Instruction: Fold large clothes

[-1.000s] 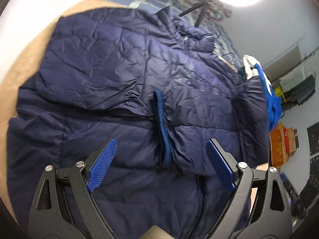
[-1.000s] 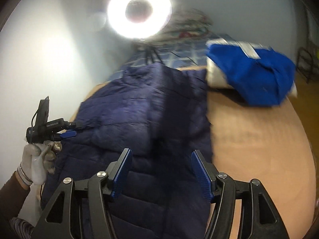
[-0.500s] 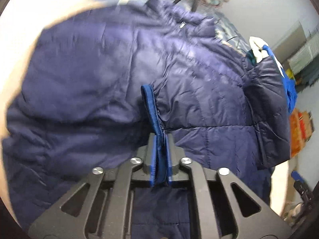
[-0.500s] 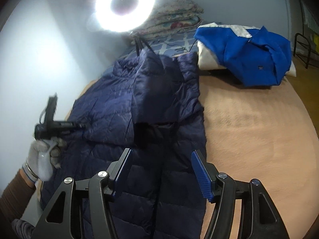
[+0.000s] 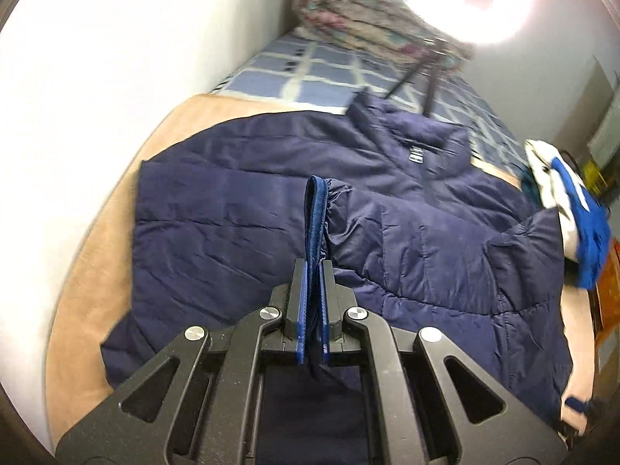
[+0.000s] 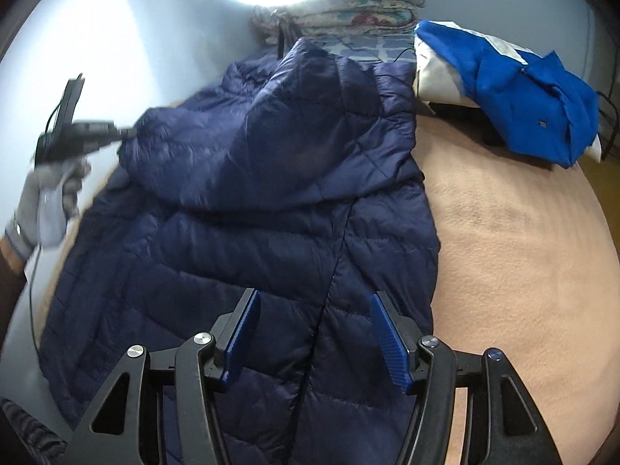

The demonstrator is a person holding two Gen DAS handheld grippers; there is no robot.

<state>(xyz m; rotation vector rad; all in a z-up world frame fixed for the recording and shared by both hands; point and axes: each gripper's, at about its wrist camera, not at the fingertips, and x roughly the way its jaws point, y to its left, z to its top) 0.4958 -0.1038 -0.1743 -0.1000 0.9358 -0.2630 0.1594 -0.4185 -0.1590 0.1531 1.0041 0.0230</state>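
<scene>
Lifted since a second ago, the sleeve cuff [image 5: 316, 217] now rises off the navy puffer jacket [image 6: 271, 201], pinched in the left tongs [image 5: 313, 306], which were wide then. The jacket lies along the tan bed [image 6: 503, 232], collar far. The right tongs [image 6: 316, 333] hover wide over the near hem, nearer the zipper line. No containers are visible.

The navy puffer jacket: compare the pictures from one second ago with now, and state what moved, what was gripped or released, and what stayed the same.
The left tool, open a second ago, shut on the sleeve cuff and has lifted it, drawing the sleeve up off the navy puffer jacket. The right tool stayed open above the jacket's lower part, gripping nothing. The blue garment is unmoved on the bed.
</scene>
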